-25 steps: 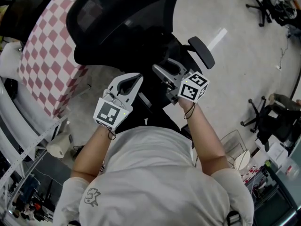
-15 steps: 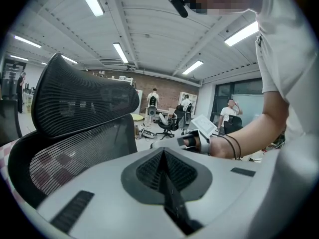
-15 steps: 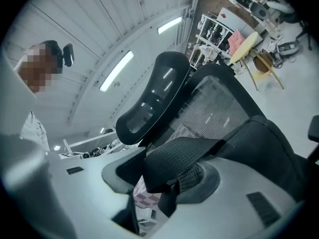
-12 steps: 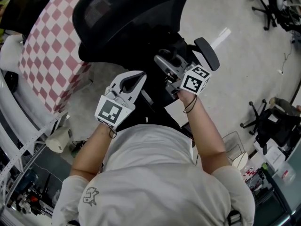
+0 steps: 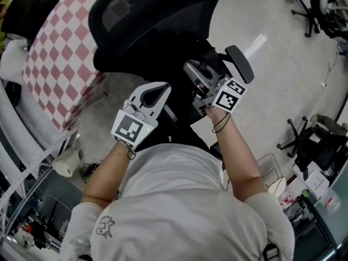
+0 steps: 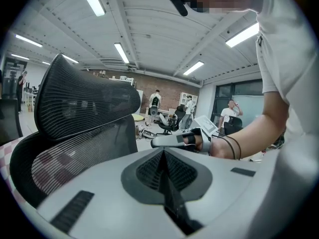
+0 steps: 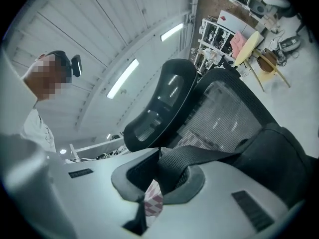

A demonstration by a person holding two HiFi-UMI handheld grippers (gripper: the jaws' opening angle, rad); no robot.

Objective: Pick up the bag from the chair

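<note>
Black bag (image 7: 281, 158) lies on the seat of the office chair (image 5: 152, 20), and this moment is the grab.

The chair is the biggest thing here. Its mesh back and headrest rise over the seat, and one armrest (image 5: 240, 63) sticks out on the right in the head view. Beside it on the left is a table under a pink-and-white checked cloth (image 5: 54, 64). In the head view the bag is hard to tell from the dark seat. The right gripper view shows its body low on the right, against the mesh back.

From that body a black webbing strap (image 7: 204, 156) runs across to the right gripper (image 7: 158, 158). Its jaws have just been closing and are now nearly together, with the strap pinched between the pads. The strap looks fairly straight from the bag to the jaws.

The left gripper (image 6: 163, 153) hangs just in front of the person, apart from the bag. Its jaws are pressed together with nothing between them.

I judge the grasp made and the lift not yet begun, since the bag body sits on the seat. With a one-strap hold, the bag is likely to swing or tip once it leaves the seat.
</note>
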